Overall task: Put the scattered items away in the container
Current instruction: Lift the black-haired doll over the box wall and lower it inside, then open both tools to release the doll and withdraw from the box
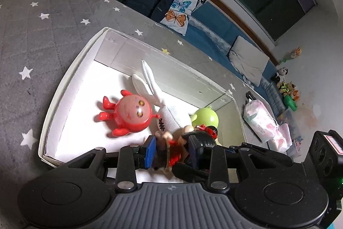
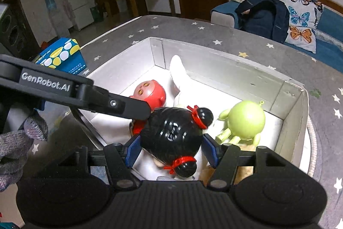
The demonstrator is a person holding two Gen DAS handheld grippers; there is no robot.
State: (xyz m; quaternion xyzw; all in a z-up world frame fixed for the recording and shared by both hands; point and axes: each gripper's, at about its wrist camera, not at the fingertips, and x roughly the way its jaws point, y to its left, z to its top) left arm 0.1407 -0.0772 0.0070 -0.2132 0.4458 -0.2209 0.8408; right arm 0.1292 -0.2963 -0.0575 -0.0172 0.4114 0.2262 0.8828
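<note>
Over the white rectangular cardboard box (image 2: 235,70), which sits on a grey star-printed quilted cover (image 1: 42,35), both grippers hang around one doll. The left gripper (image 1: 171,151) has its blue-padded fingers (image 1: 150,150) drawn in narrow on the doll's red-dressed body. From the right wrist view the right gripper (image 2: 171,148) brackets the glossy black-haired doll with red hair ties (image 2: 171,132) at the head; its blue pads (image 2: 133,150) lie close to the hair on both sides, but whether they actually press it I cannot tell.

Already lying on the box floor are a shiny red round-bodied plastic figure (image 1: 128,115), a white knitted long-eared rabbit toy (image 1: 165,113) and a lime-green round plastic figure (image 2: 244,119) — so the doll hangs above a crowded bottom.

The likely trouble is the release. If one gripper lets go before the other, the smooth round head could swing or slip out and the doll may strike the green figure or land on the rabbit. Two grips on one small toy may also pull against each other and twist it — a dropped doll might tip onto the box wall nearest the grippers rather than inside.
</note>
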